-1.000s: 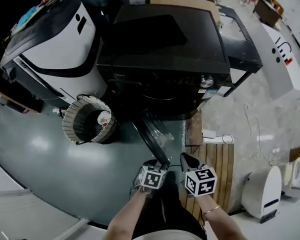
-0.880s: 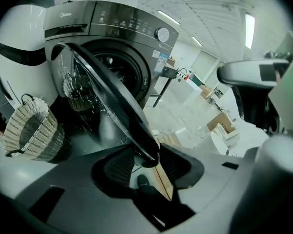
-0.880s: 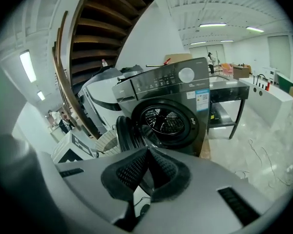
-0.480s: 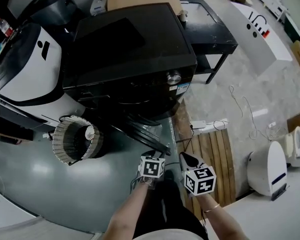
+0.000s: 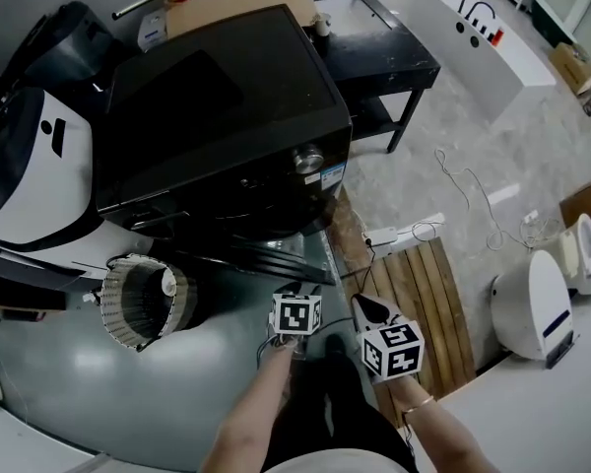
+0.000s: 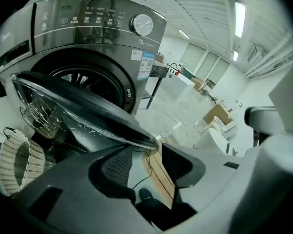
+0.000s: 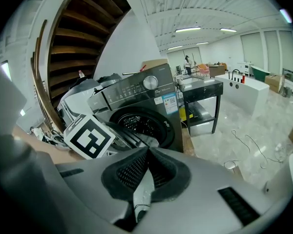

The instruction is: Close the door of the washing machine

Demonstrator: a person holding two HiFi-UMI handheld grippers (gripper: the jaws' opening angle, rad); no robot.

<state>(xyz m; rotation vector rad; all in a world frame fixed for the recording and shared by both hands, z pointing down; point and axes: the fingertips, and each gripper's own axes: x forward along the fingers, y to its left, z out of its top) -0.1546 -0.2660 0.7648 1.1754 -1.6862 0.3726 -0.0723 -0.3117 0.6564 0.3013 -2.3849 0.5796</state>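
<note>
The washing machine (image 5: 217,116) stands at about 11 o'clock from my hands in the head view. It is a dark front-loader with its dial (image 5: 308,159) on the near corner. Its door (image 6: 88,112) hangs wide open, swung out toward me. The door's free rim ends just above the tips of my left gripper (image 6: 146,152). That gripper's jaws stand apart and have just been opening. Between them I see only floor and wooden slats (image 5: 424,304), so the rim is beside them, not in them. My right gripper (image 7: 147,152) has its pads closed together on nothing and sits at 3 o'clock of the left one. A ribbed laundry basket (image 5: 138,302) lies on its side at 9 o'clock, clear of the door's swing as far as I can judge. I expect the door to be rigid and fairly heavy, a glass bowl in a glossy rim that swings easily on its hinge. The rim looks slick, so I would not pinch it. I would rather press a jaw flat against the outer face near the free edge, far from the hinge. It will probably need a firm last shove to catch the latch.
</note>
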